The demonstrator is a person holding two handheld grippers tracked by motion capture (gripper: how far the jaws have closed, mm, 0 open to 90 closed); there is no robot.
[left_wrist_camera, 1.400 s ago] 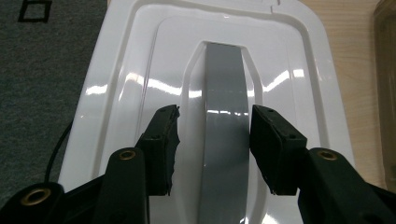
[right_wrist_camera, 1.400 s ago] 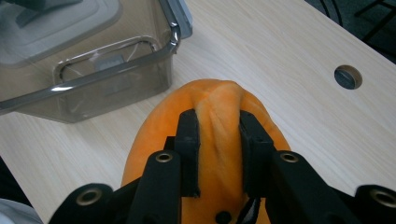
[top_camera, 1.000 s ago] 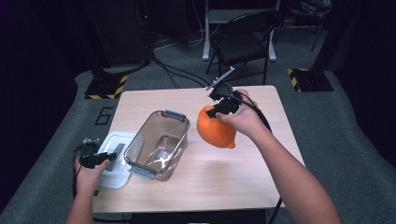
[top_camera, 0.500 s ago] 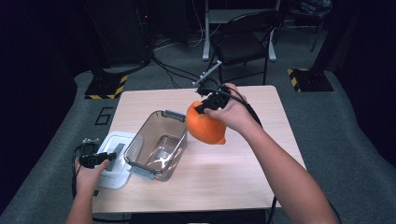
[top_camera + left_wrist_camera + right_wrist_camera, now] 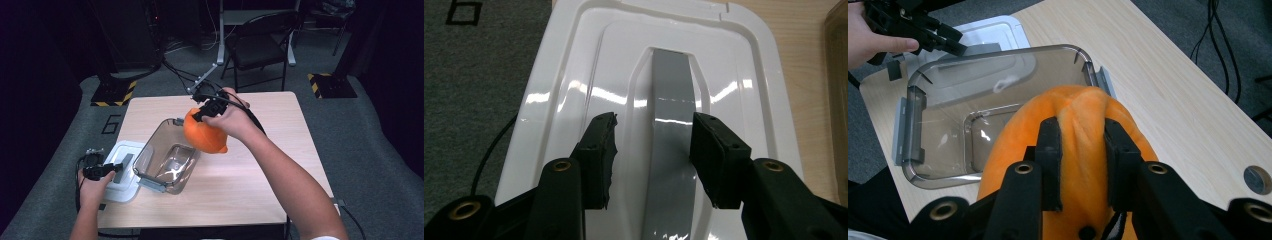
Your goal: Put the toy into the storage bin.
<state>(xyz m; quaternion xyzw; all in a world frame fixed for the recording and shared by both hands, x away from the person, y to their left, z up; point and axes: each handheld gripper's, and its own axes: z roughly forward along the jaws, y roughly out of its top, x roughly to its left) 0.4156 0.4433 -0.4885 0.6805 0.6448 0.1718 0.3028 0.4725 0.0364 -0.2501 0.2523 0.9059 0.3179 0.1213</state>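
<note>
orange plush held above the clear container.
high view: we see the right tongs (image 5: pixel 200 114) pinching the orange plush (image 5: pixel 204 135) over the clear container (image 5: pixel 165 159) on the tabletop (image 5: pixel 260 175). left gripper view: left tongs (image 5: pixel 654 145) half open astride the white lid's (image 5: pixel 564 95) grey handle (image 5: pixel 671 130). right gripper view: plush fold clamped.

Bright tabletop, dark surrounds; glare on white lid (image 5: pixel 574 100).

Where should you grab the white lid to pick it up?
Grab the white lid by its raised grey handle in the middle, coming straight down from above. The lid lies flat on the table, and the narrow ridge fits between the left hand-held gripper's open jaws.
</note>
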